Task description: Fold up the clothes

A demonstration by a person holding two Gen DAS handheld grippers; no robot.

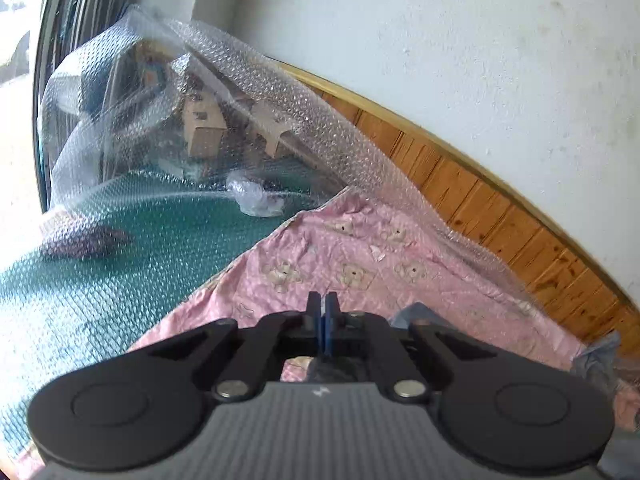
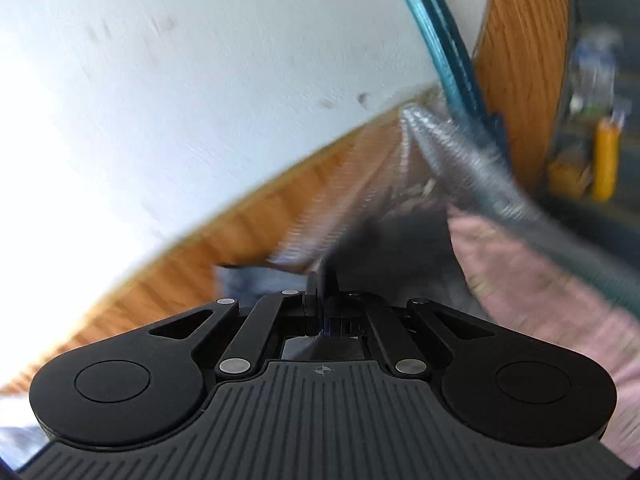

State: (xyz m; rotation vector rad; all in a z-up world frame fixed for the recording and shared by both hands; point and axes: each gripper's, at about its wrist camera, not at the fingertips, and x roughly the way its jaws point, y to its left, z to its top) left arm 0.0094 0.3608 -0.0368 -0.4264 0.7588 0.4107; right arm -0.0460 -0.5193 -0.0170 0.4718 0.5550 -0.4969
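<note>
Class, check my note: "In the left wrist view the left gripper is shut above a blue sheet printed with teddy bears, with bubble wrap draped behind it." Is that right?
One detail is wrong: the sheet printed with teddy bears is pink, not blue, as the left wrist view shows. The rest stands: the left gripper is shut above it, with bubble wrap draped behind.

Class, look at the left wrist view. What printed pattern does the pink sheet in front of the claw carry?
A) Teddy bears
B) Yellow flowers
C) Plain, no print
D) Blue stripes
A: pale teddy bears are scattered over the pink sheet that lies beyond the left claw.
</note>
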